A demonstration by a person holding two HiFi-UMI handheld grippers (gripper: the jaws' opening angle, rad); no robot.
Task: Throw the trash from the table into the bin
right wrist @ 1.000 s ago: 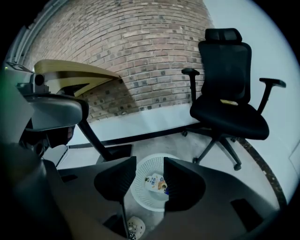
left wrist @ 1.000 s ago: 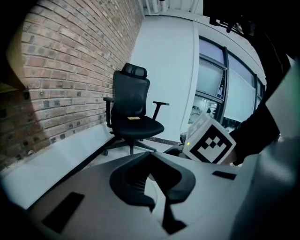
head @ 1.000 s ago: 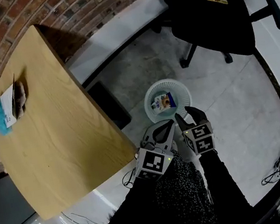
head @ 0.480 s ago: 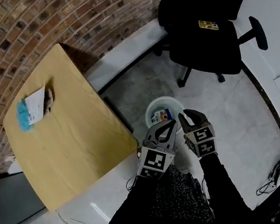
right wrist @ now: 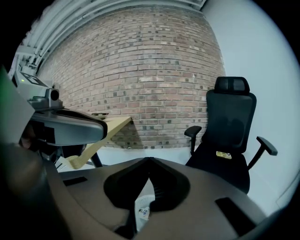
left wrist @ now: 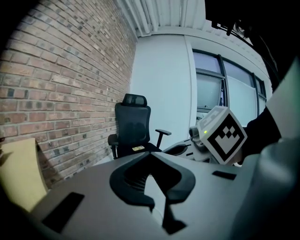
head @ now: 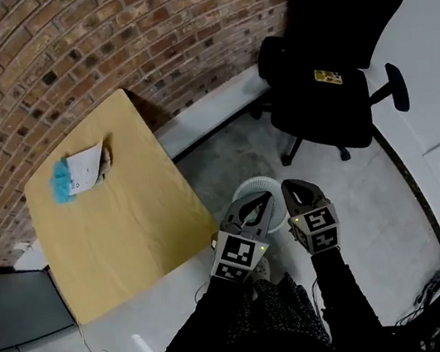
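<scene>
Left hand-held gripper (head: 261,200) is clenched and empty. Right hand-held gripper (head: 288,187) has just closed its jaws with nothing between them. Both hang over the white bin (head: 249,187) on the floor and hide most of it. A printed scrap (right wrist: 142,213) shows inside. Trash (head: 82,170), blue and white bits, sits on the tabletop (head: 128,229) near the brick wall.

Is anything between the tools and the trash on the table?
Nothing visible: bare tabletop lies between the trash pile and the shut left tool and the right tool, whose jaws just closed on nothing.
</scene>
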